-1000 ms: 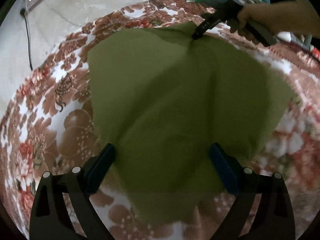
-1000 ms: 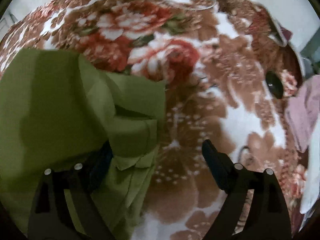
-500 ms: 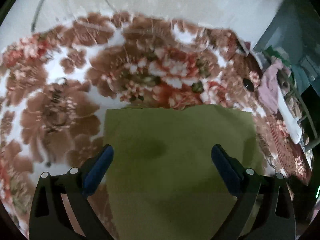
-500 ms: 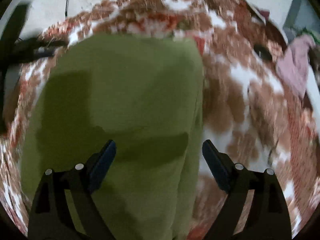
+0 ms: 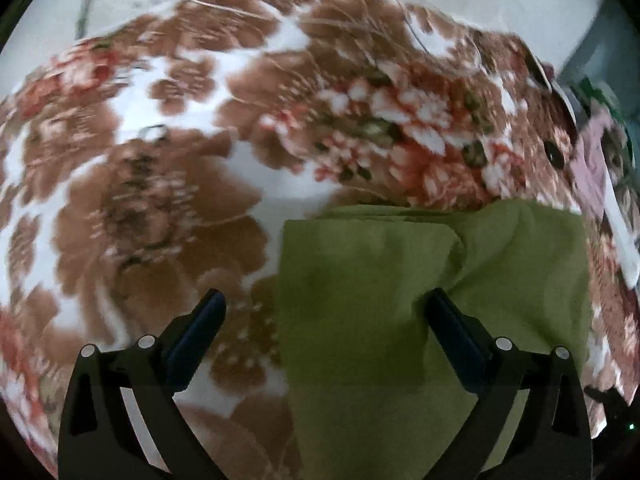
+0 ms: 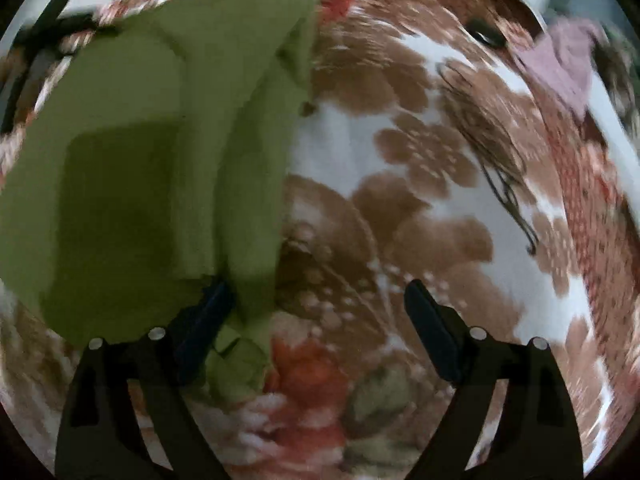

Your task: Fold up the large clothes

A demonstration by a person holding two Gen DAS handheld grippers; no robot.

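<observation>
An olive-green garment [image 5: 384, 280] lies folded on the floral blanket, in the lower right of the left wrist view. My left gripper [image 5: 324, 312] is open just above its near left part, with the cloth's left edge between the fingers. In the right wrist view the same garment [image 6: 140, 152] fills the left side, with a thick fold along its right edge. My right gripper [image 6: 316, 308] is open and empty; its left fingertip [image 6: 212, 300] is at the cloth's near right edge and its right finger is over the blanket.
The brown, white and red floral blanket [image 5: 160, 208] covers the surface, with a pale wall behind it. Pink cloth [image 6: 564, 60] and other items lie at the far right edge. A small dark object [image 6: 484, 32] rests on the blanket near them.
The spread garment has been folded over into a smaller, thicker shape. Both grippers have shifted: the left one toward the cloth's left edge, the right one toward its right edge.
</observation>
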